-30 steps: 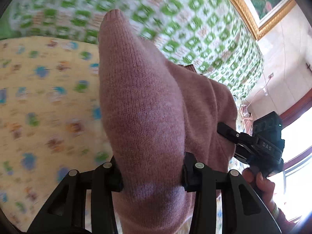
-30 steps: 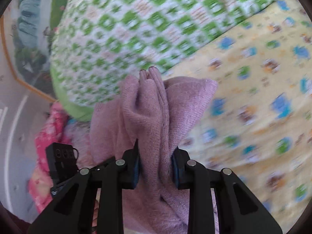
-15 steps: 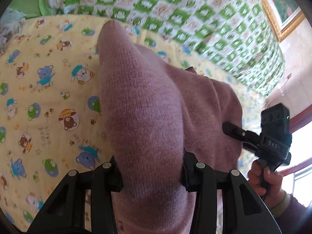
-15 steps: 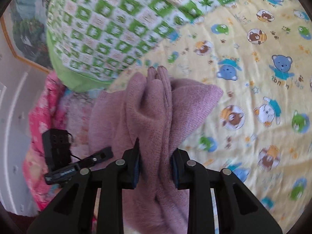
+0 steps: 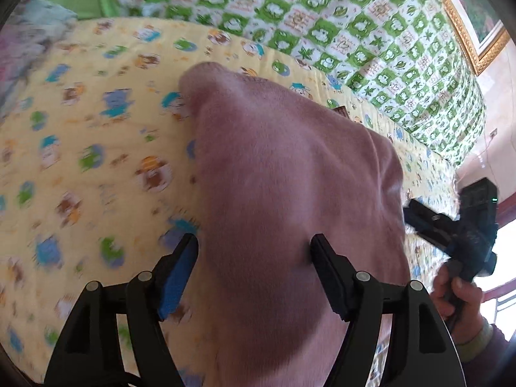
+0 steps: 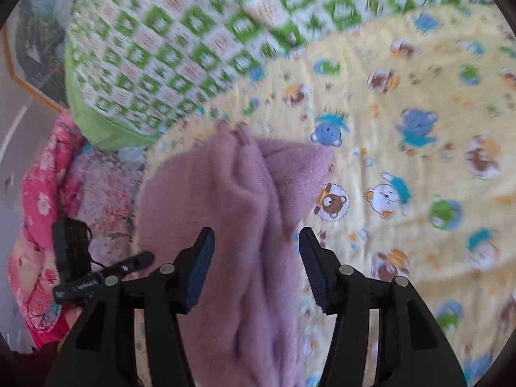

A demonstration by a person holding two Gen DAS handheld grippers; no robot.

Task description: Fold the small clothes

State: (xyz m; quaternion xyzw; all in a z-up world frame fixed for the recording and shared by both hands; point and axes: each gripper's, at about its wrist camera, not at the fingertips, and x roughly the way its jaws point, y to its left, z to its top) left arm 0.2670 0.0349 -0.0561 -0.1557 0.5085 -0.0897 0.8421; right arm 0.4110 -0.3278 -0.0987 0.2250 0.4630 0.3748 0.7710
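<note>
A pink knitted garment (image 5: 290, 193) lies bunched on the yellow cartoon-print sheet (image 5: 80, 161). My left gripper (image 5: 254, 254) is open, its jaws spread on either side of the garment's near part. In the right wrist view the same garment (image 6: 232, 209) lies in folds, and my right gripper (image 6: 256, 251) is open with its jaws apart around the near end of the cloth. The right gripper also shows in the left wrist view (image 5: 451, 225), held by a hand at the garment's right side. The left gripper shows at the left of the right wrist view (image 6: 96, 274).
A green-and-white patterned quilt (image 5: 322, 16) lies along the far side of the bed. A pink floral blanket (image 6: 48, 209) is piled at the left in the right wrist view. A gold picture frame (image 5: 474, 42) hangs on the wall at the upper right.
Both grippers were shut on the pink garment and have opened, letting it go. The garment has dropped from being held up and now rests on the sheet.
</note>
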